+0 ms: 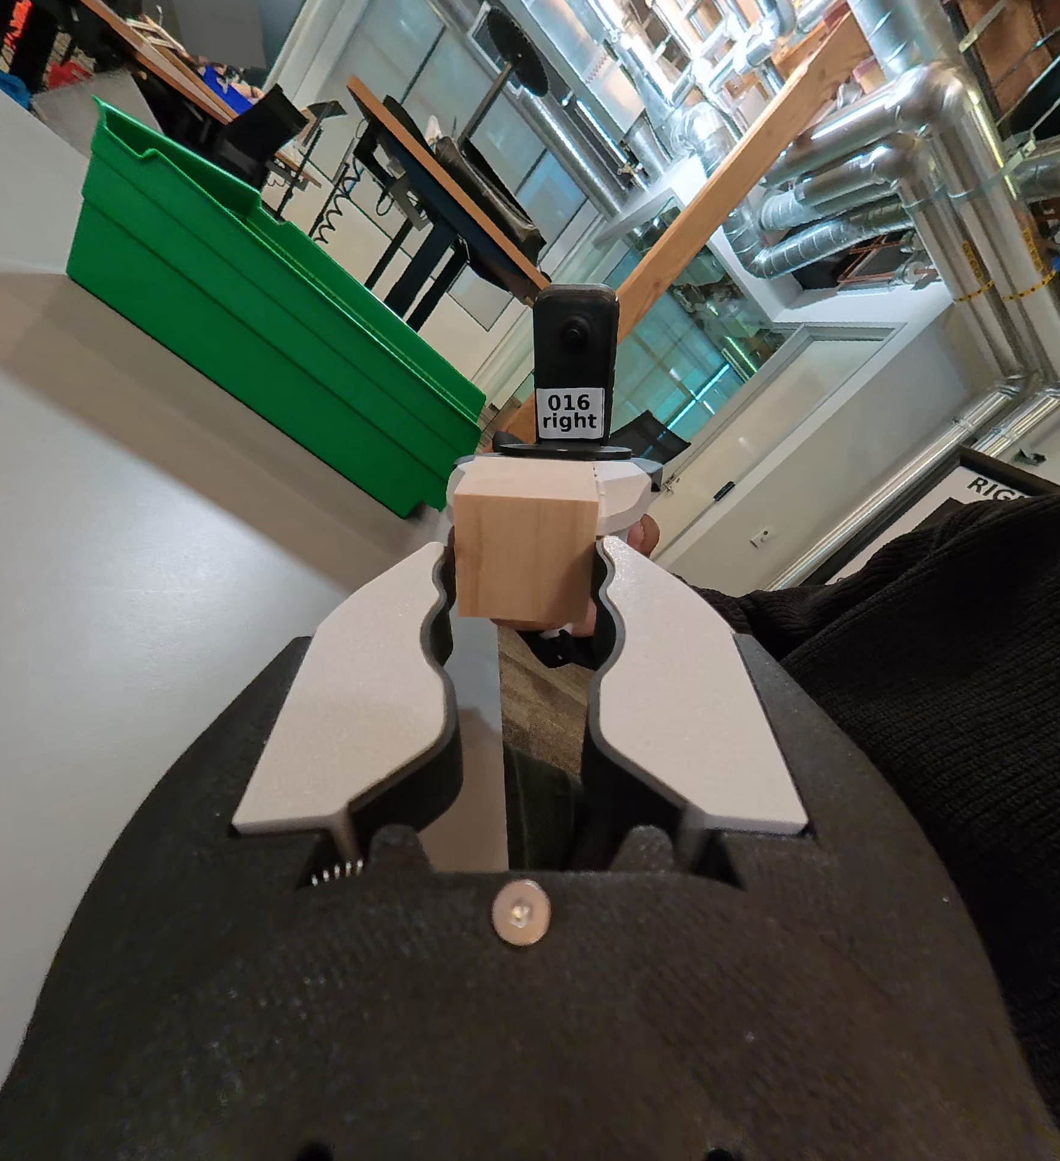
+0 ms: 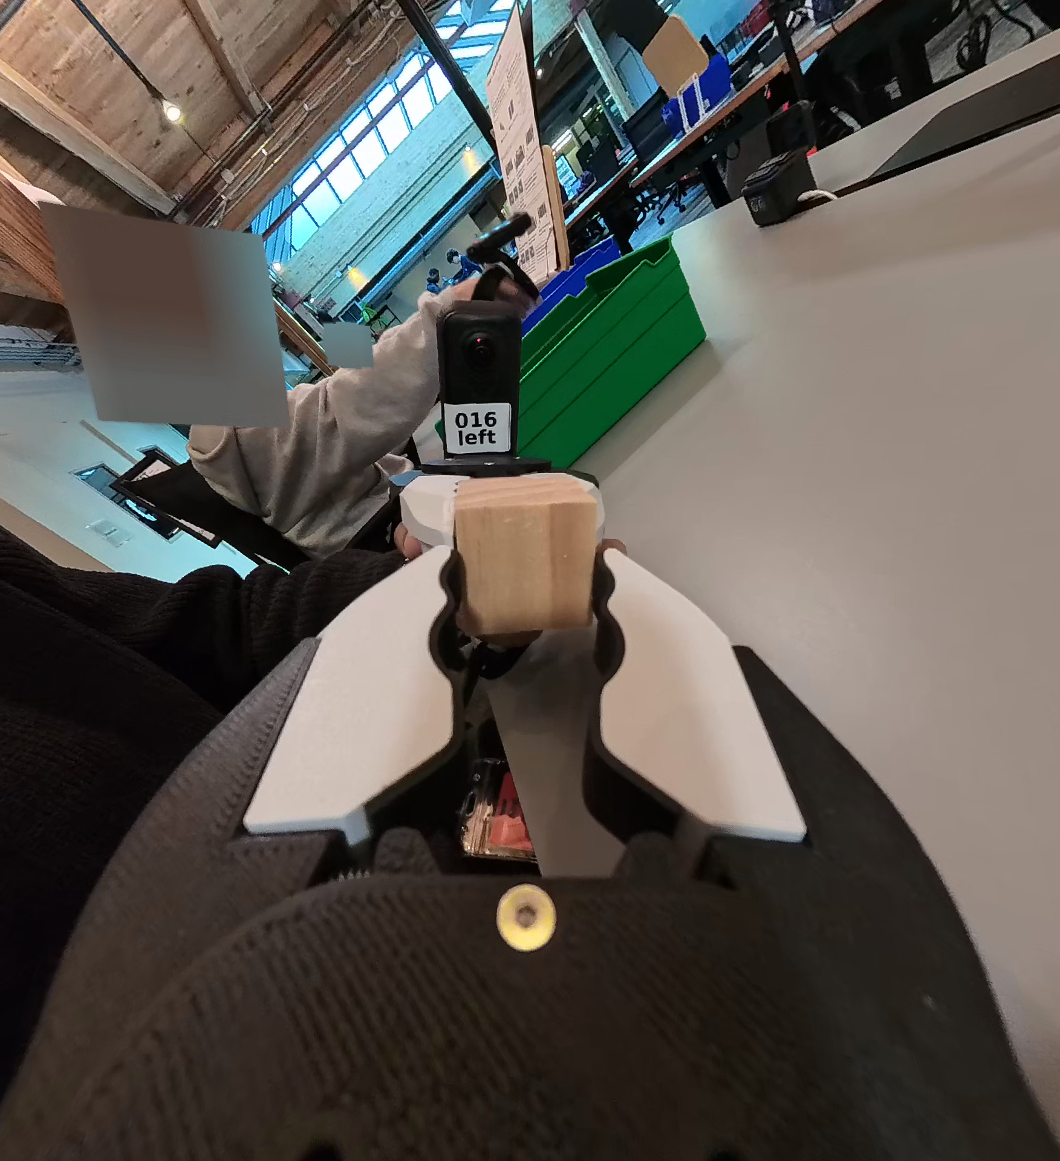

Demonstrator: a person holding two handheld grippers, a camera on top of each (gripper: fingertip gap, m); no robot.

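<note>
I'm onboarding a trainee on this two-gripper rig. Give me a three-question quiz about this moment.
1. True or false: both hand-held grippers clamp the same wooden block.
2. Which colour is the bin on the table? A red, B green, C yellow.
3. Fill in: above the block, each view shows the other gripper's black ____.

Key: 1 true: the left hand-held gripper and the right hand-held gripper grip it from opposite ends. 2 B. 3 camera.
</note>
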